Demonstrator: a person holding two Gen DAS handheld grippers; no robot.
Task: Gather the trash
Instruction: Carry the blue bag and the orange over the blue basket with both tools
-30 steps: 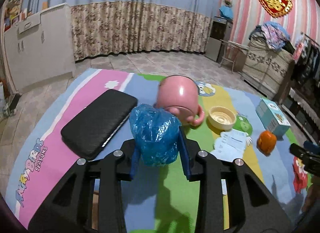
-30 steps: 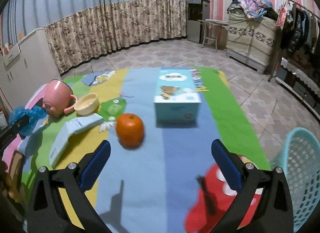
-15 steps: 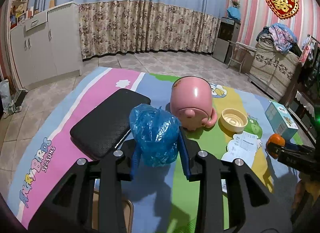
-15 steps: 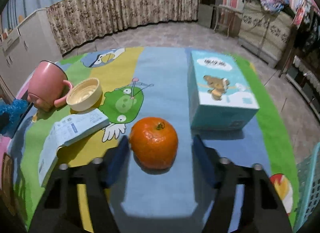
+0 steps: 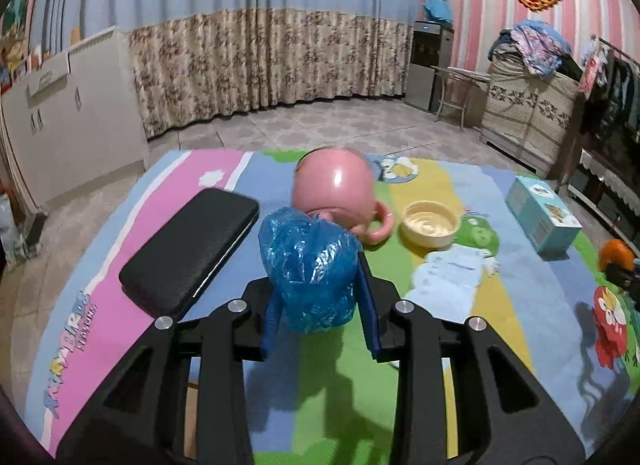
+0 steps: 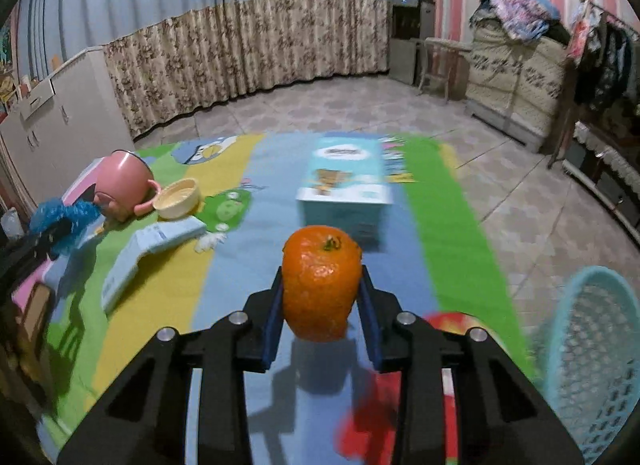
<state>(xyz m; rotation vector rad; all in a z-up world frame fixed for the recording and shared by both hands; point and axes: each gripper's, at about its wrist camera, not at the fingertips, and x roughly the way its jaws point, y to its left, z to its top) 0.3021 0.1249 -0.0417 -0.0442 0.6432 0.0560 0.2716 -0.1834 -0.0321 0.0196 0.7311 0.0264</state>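
Since a second ago the right gripper (image 6: 320,297), then spread wide above the mat, has come in around the orange (image 6: 320,281); its jaws are closing and the blue pads already press both sides of the fruit, which now hangs clear of the cloth with its shadow underneath. By contrast the left gripper (image 5: 318,297) has hardly changed: it stays clenched on the crumpled blue plastic bag (image 5: 308,273).

Underneath both lies the cartoon play mat (image 5: 516,305), striped in pink, blue, green and yellow. At the lower right of the right wrist view stands a light blue mesh basket (image 6: 592,349) on the tiled floor, just beside the mat's edge. On the mat rest a black case (image 5: 192,253), a tissue box (image 6: 344,189), a pink mug (image 5: 336,189) tipped on its side, a folded paper leaflet (image 6: 156,241) (possibly a pamphlet; it is blurred), and a small cream bowl (image 5: 430,223) just beside the mug's handle.
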